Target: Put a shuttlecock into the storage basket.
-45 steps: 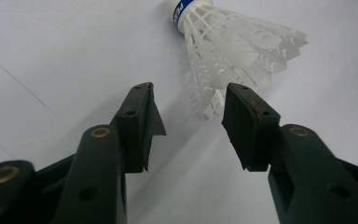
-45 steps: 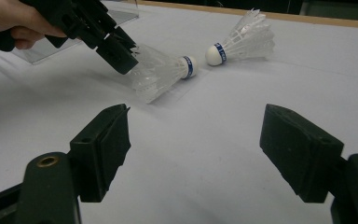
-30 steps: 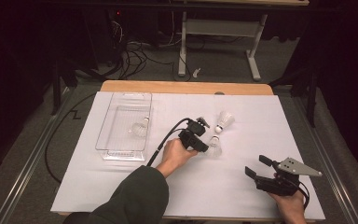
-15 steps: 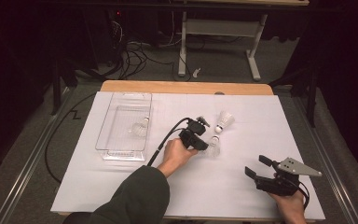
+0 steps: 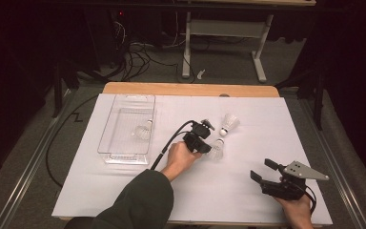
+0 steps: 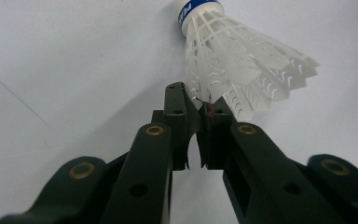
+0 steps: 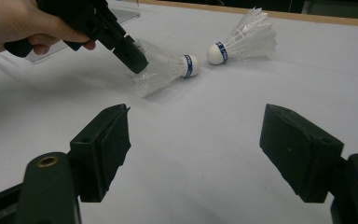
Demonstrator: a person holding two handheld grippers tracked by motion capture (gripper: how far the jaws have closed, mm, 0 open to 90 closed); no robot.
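Left gripper (image 6: 200, 105) jaws pinched on shuttlecock (image 6: 235, 63) skirt edge, seen close in left gripper view; high view adds clear tray (image 5: 124, 138); right gripper (image 5: 263, 171) jaws wide, empty.

A lab-like workroom: a paper-covered table (image 5: 124, 200) ringed by black curtains (image 5: 24, 52), with tangled cables (image 5: 133, 57) and a metal stand (image 5: 224, 33) at top centre.

- White plastic shuttlecock (image 6: 242, 70) pinched at its skirt rim: blue band round the cork base bears white lettering, cut off by the frame's top edge; only partial letters, possibly "PE", can be read.
- No other legible text.
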